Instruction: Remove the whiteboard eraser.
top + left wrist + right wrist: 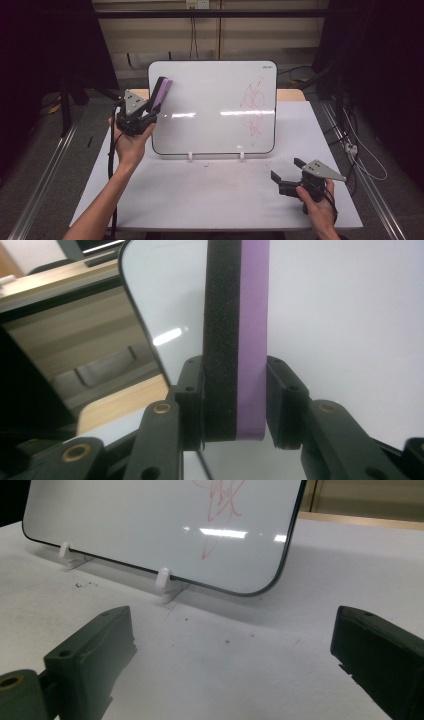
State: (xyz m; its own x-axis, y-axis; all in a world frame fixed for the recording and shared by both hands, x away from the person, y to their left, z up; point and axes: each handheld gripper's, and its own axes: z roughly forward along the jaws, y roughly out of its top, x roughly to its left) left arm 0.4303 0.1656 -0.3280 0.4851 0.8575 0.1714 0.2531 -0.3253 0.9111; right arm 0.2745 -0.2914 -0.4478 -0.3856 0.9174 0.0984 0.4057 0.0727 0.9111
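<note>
Nearest me, white surface (210, 195) lies bare before the propped whiteboard (210, 100). At its upper left edge, my left gripper (150, 107) clamps the purple eraser (161, 92); my right gripper (286, 174) hovers with jaws wide.

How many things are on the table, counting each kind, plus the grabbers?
Whiteboard: 1
Eraser, purple and black, held by the left gripper: 1
Red scribble on the whiteboard: 1
White feet under the whiteboard: 2
Grippers, counting the right gripper: 2
Total: 7
</note>
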